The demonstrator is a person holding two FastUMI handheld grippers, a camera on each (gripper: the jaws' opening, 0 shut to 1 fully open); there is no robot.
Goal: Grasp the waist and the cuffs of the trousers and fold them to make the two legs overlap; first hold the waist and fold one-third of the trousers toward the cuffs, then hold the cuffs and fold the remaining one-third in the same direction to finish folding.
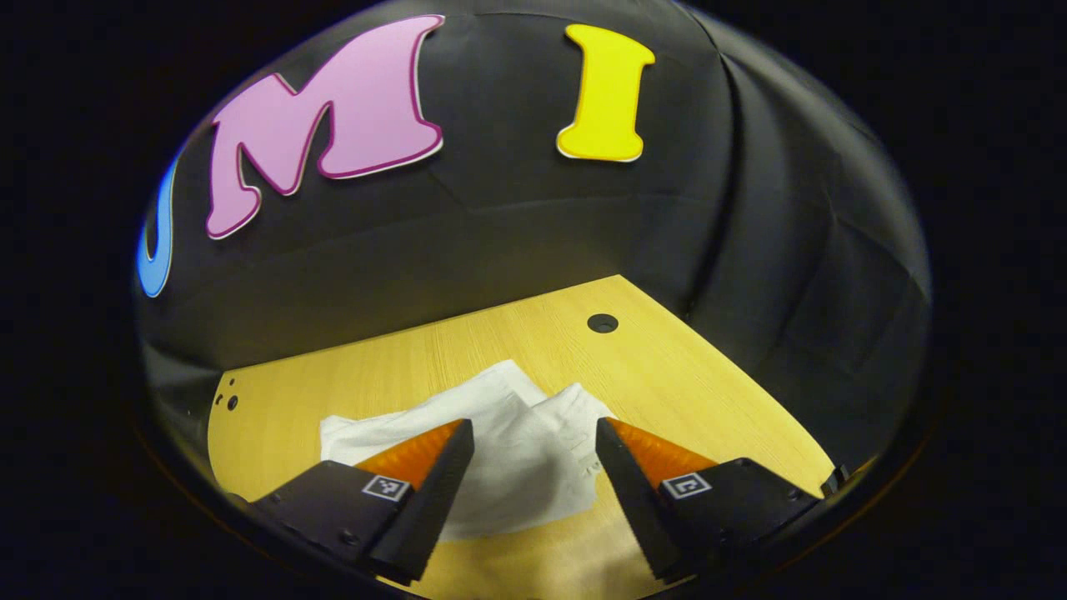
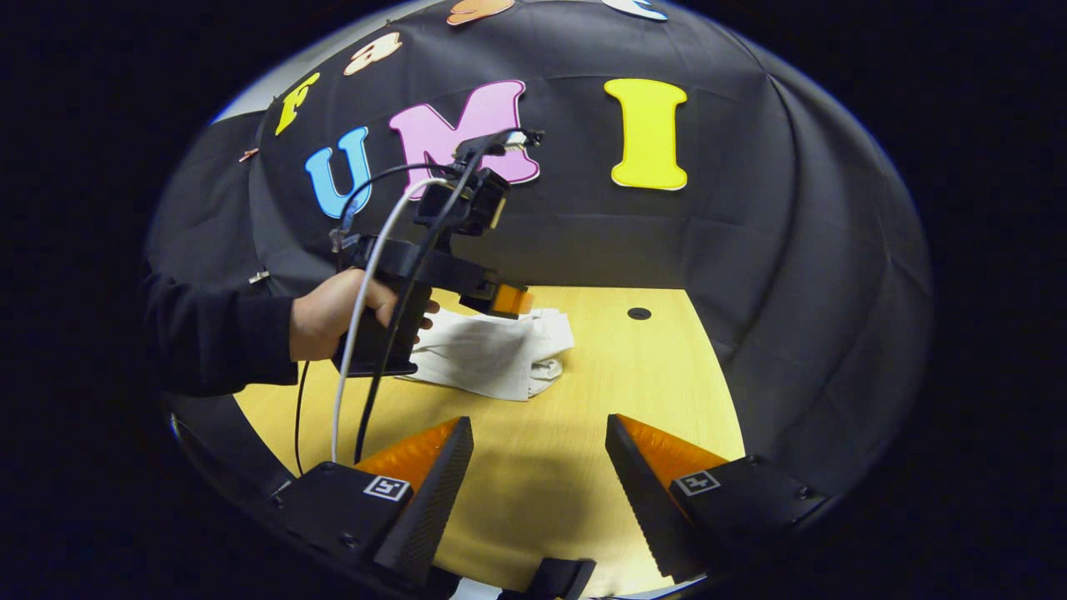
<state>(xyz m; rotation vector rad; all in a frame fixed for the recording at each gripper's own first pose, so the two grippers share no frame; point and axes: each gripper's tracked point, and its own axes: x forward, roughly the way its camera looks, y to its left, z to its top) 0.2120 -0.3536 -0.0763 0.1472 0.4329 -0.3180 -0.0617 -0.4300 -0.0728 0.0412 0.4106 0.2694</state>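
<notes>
Here we go: the white trousers point(image 1: 492, 454) lie bunched in a folded heap on the wooden tabletop point(image 1: 692, 392), right ahead of the left hand-held gripper point(image 1: 533, 467), and between its two fingers as that camera sees them. Those fingers are spread wide, nothing pinched between them, and they hover over the near edge of the cloth. Whether they touch it, I can't tell.

Over to the right gripper view: the right hand-held gripper point(image 2: 538, 467) also stands with its fingers spread apart and nothing between them, over bare tabletop point(image 2: 533, 467), well apart from the trousers point(image 2: 492, 354). Farther off there, a hand point(image 2: 338, 312) in a dark sleeve point(image 2: 217, 342) grips the handle of the left hand-held gripper point(image 2: 508, 300), whose front end sits just above the far side of the heap. Cables point(image 2: 358, 333) hang down from it.

The trousers look plain white and soft, creased, layers stacked on one another, with a rumpled end towards the round hole point(image 2: 639, 313) in the tabletop. No label or print readable on the cloth.

Writing? Each finger block carries a small square black-and-white marker point(image 1: 386, 487), a coded pattern, not legible words
</notes>
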